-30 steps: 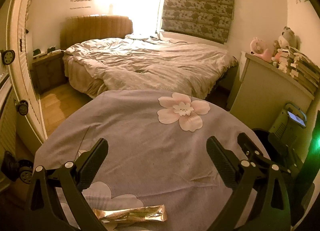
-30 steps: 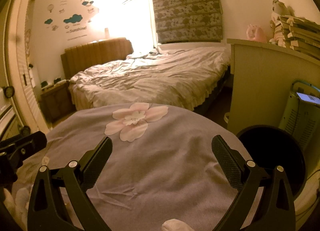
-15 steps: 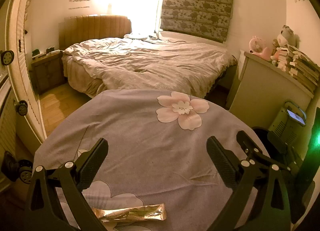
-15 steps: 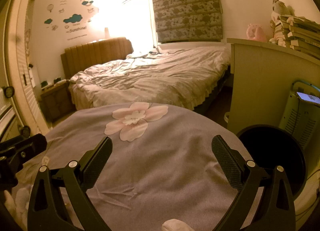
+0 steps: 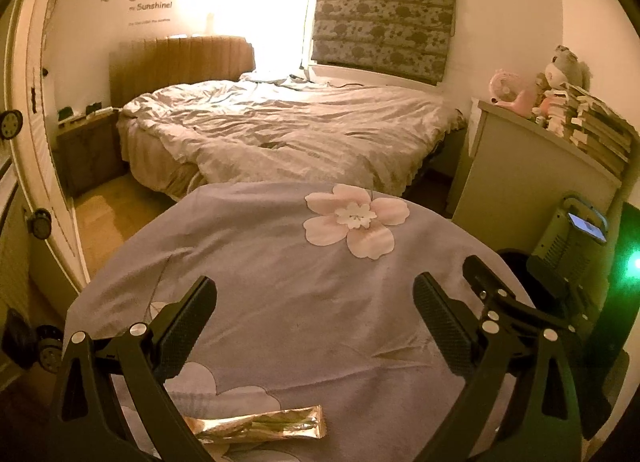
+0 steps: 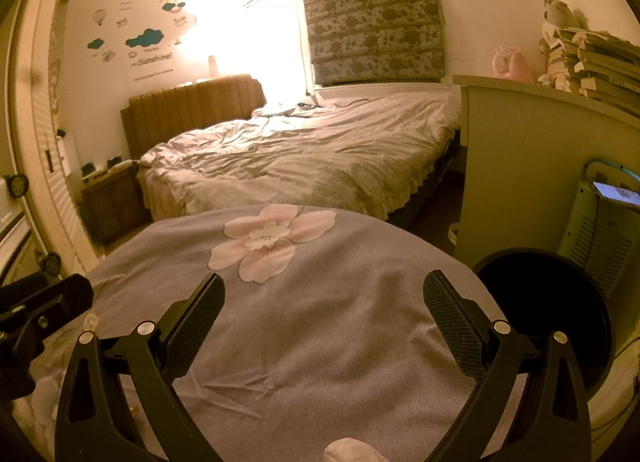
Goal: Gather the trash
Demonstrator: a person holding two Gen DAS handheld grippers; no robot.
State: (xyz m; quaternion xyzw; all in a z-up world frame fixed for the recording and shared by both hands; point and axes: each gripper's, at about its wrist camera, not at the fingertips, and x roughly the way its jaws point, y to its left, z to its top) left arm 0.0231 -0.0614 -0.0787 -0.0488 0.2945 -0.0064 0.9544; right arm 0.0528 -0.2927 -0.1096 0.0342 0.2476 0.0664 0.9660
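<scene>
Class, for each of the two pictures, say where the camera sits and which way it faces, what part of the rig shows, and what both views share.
Left wrist: sits on the left gripper, facing over the cloth-covered table toward the bed; its open fingers, a wrapper and the right gripper's finger show.
Right wrist: sits on the right gripper, facing likewise; open fingers, the black bin, left gripper at left edge.
Shared: table, bed, bin, flower print.
</scene>
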